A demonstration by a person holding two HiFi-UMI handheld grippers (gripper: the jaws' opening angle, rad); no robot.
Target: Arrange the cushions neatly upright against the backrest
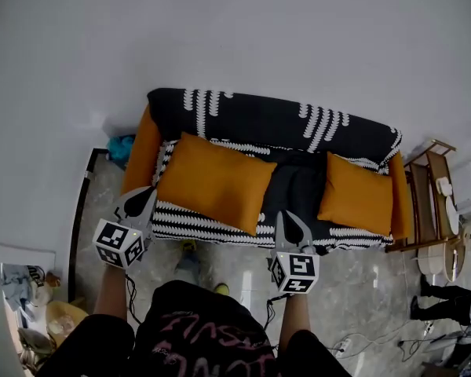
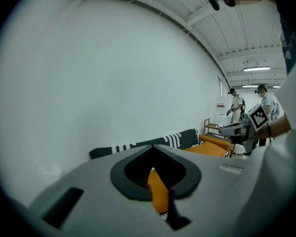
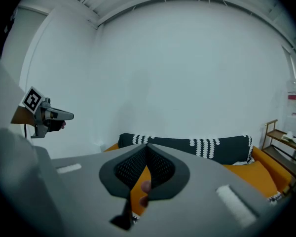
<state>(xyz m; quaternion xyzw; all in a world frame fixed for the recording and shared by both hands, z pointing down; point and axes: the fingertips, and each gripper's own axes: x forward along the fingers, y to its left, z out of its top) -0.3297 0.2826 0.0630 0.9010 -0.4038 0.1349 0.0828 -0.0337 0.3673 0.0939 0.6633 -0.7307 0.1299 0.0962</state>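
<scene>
Both tools are found clenched with nothing between the jaws. The left tool [image 1: 139, 200] is held at the front left corner of the sofa [image 1: 297, 185], just beside the large orange cushion [image 1: 216, 181]. The right tool [image 1: 290, 225] is held at the seat's front edge, near that cushion's lower right corner.

The large cushion is seen lying slanted across the seat, with its lower edge close to the front of the seat. The small orange cushion [image 1: 355, 193] is set near the right armrest, well apart from both tools. How far either cushion leans on the backrest [image 1: 259, 120] cannot be told from above.

Risks are judged as follows:
- If the jaws are not opened before contact, the large cushion is likely to be shoved instead of gripped.
- If it is pulled forward, it may be slid off the seat onto the floor.
- The patterned throw [image 1: 196, 222] may be caught with the cushion cover and dragged out of place.
- A thin pinch of soft fabric may be lost during lifting.
</scene>
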